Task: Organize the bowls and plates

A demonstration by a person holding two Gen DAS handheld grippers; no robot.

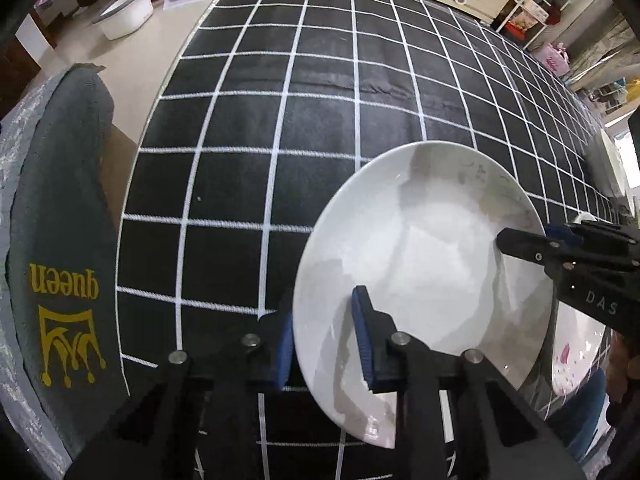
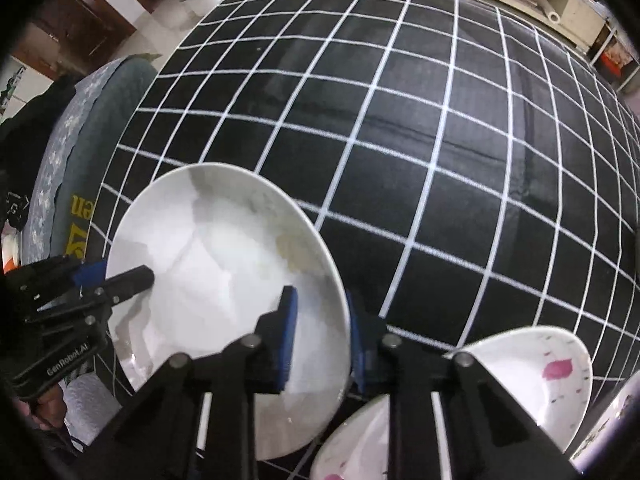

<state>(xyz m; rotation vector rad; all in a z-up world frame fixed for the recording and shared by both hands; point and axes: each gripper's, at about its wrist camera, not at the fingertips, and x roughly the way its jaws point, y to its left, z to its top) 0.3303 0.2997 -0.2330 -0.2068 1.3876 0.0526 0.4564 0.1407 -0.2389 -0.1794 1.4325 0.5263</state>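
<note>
A plain white plate (image 1: 424, 264) is held above the black checked tablecloth (image 1: 280, 120). My left gripper (image 1: 324, 344) straddles the plate's near-left rim, one blue pad on each side, shut on it. My right gripper (image 2: 320, 336) straddles the opposite rim of the same plate (image 2: 216, 264), also shut on it. Each gripper shows in the other's view, the right one in the left wrist view (image 1: 560, 252) and the left one in the right wrist view (image 2: 92, 284). Two white dishes with pink petal print (image 2: 536, 376) (image 2: 352, 444) sit below the right gripper.
A grey chair back with yellow "queen" lettering (image 1: 60, 240) stands at the table's left edge. Another white dish (image 1: 610, 164) lies at the table's far right. A white tub (image 1: 124, 12) is on the floor beyond. Shelves line the back wall.
</note>
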